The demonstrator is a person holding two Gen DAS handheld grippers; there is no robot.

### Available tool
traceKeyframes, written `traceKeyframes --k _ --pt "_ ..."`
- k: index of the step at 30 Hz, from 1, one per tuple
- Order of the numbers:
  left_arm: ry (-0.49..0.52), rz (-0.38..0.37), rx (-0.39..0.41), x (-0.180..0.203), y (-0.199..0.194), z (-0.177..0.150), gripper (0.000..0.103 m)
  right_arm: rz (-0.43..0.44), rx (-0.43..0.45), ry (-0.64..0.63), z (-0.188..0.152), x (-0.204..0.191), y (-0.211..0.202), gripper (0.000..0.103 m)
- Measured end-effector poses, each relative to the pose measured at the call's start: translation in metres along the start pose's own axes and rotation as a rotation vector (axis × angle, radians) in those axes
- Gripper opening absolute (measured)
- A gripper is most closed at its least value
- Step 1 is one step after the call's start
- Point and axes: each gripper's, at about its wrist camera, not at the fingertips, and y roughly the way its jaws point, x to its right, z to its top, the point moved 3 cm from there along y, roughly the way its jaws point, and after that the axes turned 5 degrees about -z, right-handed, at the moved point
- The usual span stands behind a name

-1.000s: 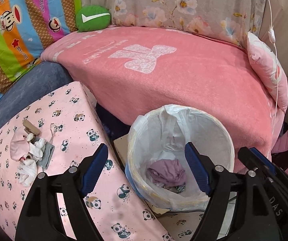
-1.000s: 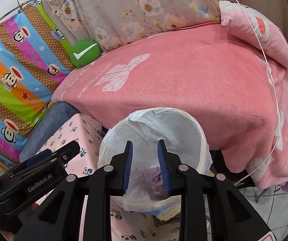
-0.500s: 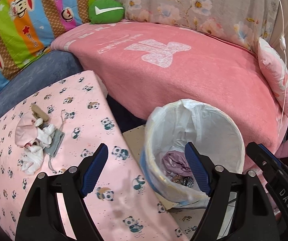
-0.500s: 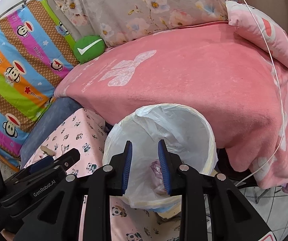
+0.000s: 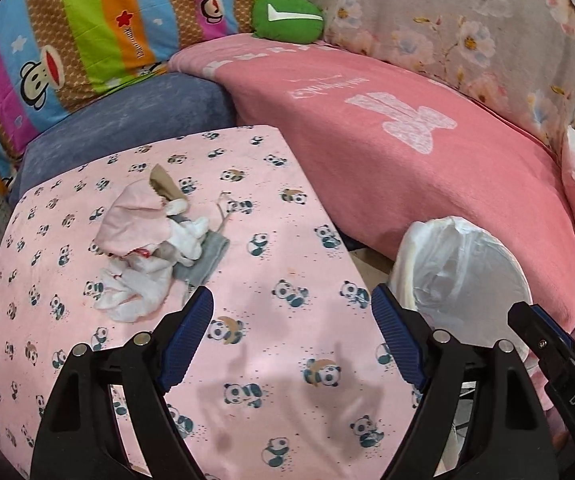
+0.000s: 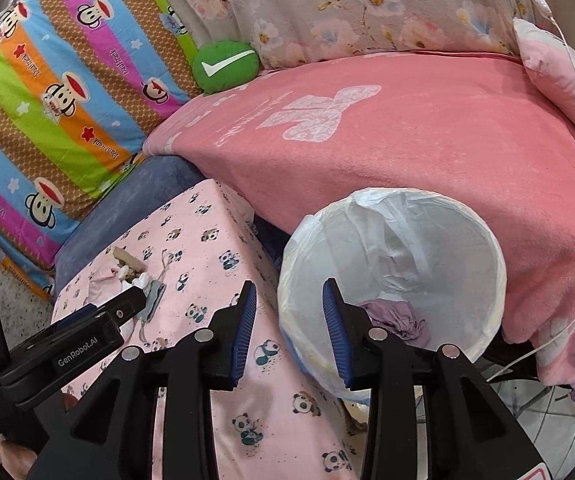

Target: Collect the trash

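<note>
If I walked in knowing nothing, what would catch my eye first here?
Probably the little heap of crumpled tissues and scraps lying on the pink panda-print cloth, just ahead of the wide-open left gripper. To its right stands a white-lined bin with something purple at the bottom, below the right gripper, whose empty jaws are opening.

I get bright, even indoor light in both views, with no harsh glare. Soft double shadows of the left gripper (image 5: 291,316) fall on the panda-print cover (image 5: 279,264) just below its fingers, so light comes from above and behind me. Focus is crisp at the centre; the fisheye bends the pink blanket (image 6: 427,148) and striped cushion (image 6: 59,92) toward a dark round vignette, where detail smears. The bin liner (image 6: 403,236) shows mild white sheen, not blown out
</note>
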Motion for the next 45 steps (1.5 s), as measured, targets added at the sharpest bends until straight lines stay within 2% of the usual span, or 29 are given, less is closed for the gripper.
traceKeyframes --k 6,17,23,28,33,41,42,45 --pt "-0.071 0.04 0.02 -0.052 -0.008 0.004 0.078 0.031 -0.026 -0.062 -0.01 -0.043 0.01 0.042" --pt "-0.141 0.115 0.05 -0.143 -0.005 0.016 0.078 0.099 -0.124 -0.165 -0.029 -0.129 0.055 0.042" --pt "-0.155 0.108 0.052 -0.173 0.009 0.027 0.078 0.121 -0.172 -0.199 -0.037 -0.169 0.089 0.042" --pt "-0.151 0.075 0.038 -0.182 0.028 0.035 0.077 0.119 -0.214 -0.209 -0.041 -0.192 0.119 0.042" --pt "-0.134 0.033 0.021 -0.183 0.046 0.04 0.066 0.106 -0.241 -0.22 -0.045 -0.209 0.144 0.042" --pt "-0.152 -0.032 -0.01 -0.185 0.06 0.036 0.023 0.089 -0.278 -0.249 -0.053 -0.224 0.178 0.042" --pt "-0.154 -0.034 -0.008 -0.185 0.06 0.035 0.022 0.086 -0.281 -0.249 -0.053 -0.224 0.18 0.042" --pt "-0.154 -0.036 -0.001 -0.185 0.057 0.034 0.013 0.086 -0.286 -0.253 -0.058 -0.225 0.187 0.033"
